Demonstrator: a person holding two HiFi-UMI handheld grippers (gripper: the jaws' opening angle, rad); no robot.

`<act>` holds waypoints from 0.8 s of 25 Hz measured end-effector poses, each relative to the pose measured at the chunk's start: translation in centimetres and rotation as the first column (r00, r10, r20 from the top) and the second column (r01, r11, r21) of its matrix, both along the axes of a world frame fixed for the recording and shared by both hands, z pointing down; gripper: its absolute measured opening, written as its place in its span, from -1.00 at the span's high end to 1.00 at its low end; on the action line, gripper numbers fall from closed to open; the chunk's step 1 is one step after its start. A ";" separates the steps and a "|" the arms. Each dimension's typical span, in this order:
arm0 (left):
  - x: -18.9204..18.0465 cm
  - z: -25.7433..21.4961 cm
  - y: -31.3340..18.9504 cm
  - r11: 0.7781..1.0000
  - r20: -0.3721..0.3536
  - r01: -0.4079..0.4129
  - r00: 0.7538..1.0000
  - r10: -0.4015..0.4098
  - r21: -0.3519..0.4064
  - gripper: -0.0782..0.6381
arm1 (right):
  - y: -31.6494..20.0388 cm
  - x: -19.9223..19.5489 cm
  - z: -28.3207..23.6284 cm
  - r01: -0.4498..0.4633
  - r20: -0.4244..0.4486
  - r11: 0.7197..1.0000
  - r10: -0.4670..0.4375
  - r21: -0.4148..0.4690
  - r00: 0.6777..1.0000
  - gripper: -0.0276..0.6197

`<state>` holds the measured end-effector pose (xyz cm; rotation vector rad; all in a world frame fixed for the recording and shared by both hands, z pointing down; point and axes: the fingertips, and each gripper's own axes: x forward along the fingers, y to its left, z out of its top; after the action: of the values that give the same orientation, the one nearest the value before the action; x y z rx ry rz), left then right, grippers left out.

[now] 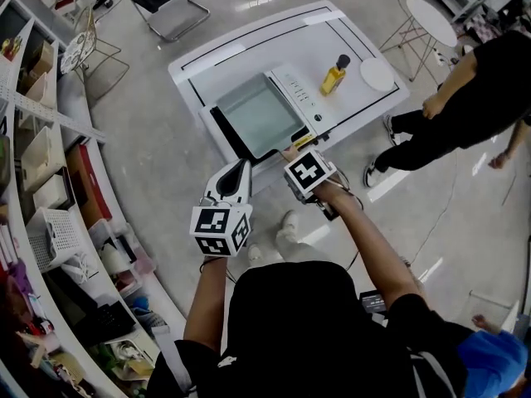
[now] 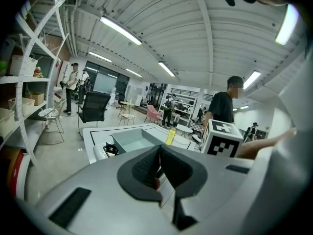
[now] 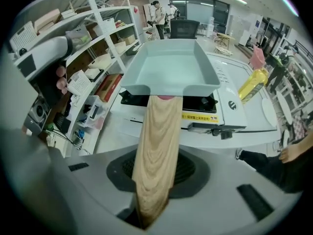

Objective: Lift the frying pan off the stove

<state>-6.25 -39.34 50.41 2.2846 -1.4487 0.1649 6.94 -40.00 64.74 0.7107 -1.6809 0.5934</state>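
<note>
The person (image 1: pixel 307 322) in a black shirt fills the bottom of the head view, both arms stretched toward a white table (image 1: pixel 249 44). On it lies the stove (image 1: pixel 224 131). The square grey-green pan (image 1: pixel 255 114) sits on the stove, its wooden handle (image 3: pixel 156 146) pointing back at the person. The right gripper (image 1: pixel 299 160) points steeply down, its jaws drawn narrow and clamped on that handle. The left gripper (image 2: pixel 159 151) hangs near it, off the table's near edge, jaws pressed together with nothing between them. A yellow bottle (image 1: pixel 333 77) stands upright beyond the stove's control strip.
</note>
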 end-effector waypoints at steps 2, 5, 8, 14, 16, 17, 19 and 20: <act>-0.1 -0.1 0.1 1.000 0.000 0.001 1.000 -0.001 0.000 0.75 | 0.0 -0.5 0.0 0.014 0.012 1.000 -0.014 0.007 1.000 0.74; -0.2 -0.1 0.3 1.000 0.002 0.003 1.000 -0.003 -0.001 0.75 | -0.3 -1.2 0.0 0.025 0.033 0.999 -0.026 0.033 0.999 0.83; -0.4 0.0 0.7 1.000 0.006 0.004 1.000 -0.004 -0.004 0.75 | 0.0 -0.4 0.1 0.000 0.004 0.999 -0.001 0.040 1.000 0.84; -0.7 0.3 1.3 1.000 0.012 0.004 1.000 -0.004 -0.005 0.75 | 0.5 -0.6 0.7 -0.025 0.025 0.997 0.024 0.069 0.999 0.85; -0.8 0.3 1.3 1.000 0.012 0.007 1.000 -0.007 -0.006 0.75 | 0.6 -0.5 0.8 -0.035 0.030 0.997 0.033 0.069 0.999 0.85; -0.9 0.3 1.4 1.000 0.013 0.008 1.000 -0.008 -0.007 0.75 | 0.7 -0.7 0.7 -0.035 0.042 0.997 0.032 0.071 0.999 0.85; -1.0 0.2 1.5 1.000 0.014 0.010 1.000 -0.010 -0.006 0.75 | 0.8 -1.1 0.5 -0.038 0.069 0.996 0.033 0.076 0.997 0.85; -1.1 0.2 1.6 1.000 0.015 0.011 1.000 -0.011 -0.006 0.75 | 1.1 -1.0 0.5 -0.048 0.074 0.996 0.043 0.073 0.996 0.85</act>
<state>-7.35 -37.78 50.57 2.2751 -1.4659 0.1823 5.93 -38.93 65.23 0.7910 -1.7654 0.5969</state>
